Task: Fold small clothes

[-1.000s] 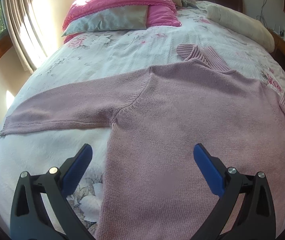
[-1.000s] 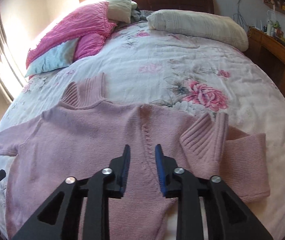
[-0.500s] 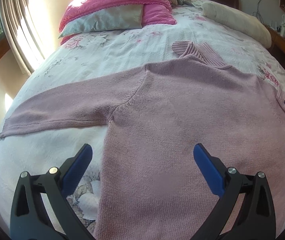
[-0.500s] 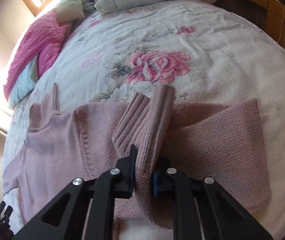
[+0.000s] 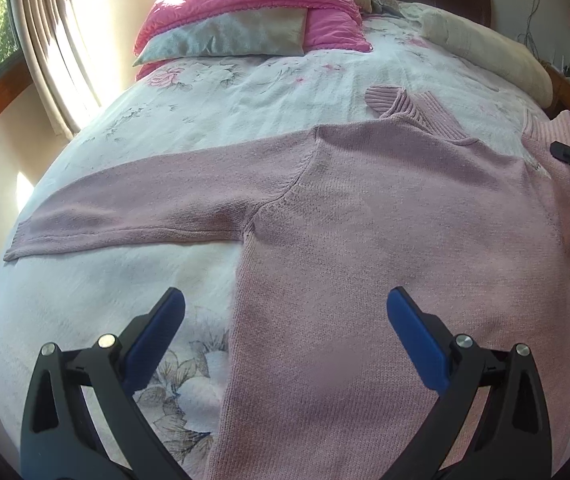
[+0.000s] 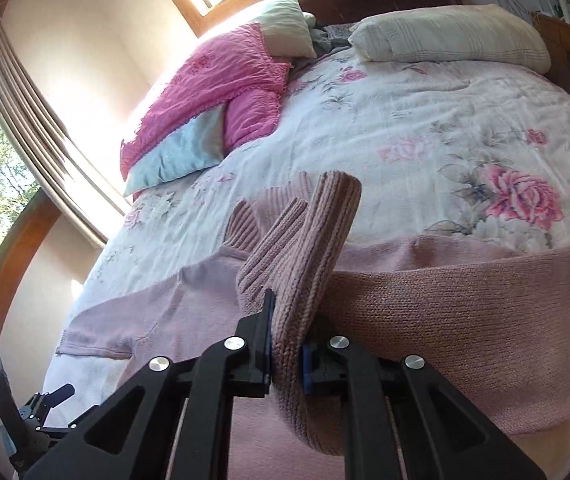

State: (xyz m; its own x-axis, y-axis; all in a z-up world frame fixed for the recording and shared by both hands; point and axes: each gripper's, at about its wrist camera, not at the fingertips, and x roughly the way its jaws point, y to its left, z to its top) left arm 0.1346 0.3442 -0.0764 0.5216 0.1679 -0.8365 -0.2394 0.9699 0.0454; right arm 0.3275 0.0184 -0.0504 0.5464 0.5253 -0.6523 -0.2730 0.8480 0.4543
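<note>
Right tongs (image 6: 287, 354) clamped on the ribbed cuff (image 6: 305, 240) of the sweater's right sleeve, lifted clear of the bed (image 6: 425, 120) and bent back over the sleeve's own length. Left tongs (image 5: 285, 320) wide open, gripping nothing, poised above the sweater (image 5: 385, 240) near its left side seam. Sweater spread flat, hem near, collar far, long axis running near to far; left sleeve (image 5: 145, 208) stretched straight out leftward, well apart from the right tongs. Probably next: cuff carried leftward across the body, so right tongs nearer that job, left tongs nearer the flat sleeve. Left view: whole left sleeve and body, the grip itself cut off at the right edge. Right view: the pinch itself, close up.
</note>
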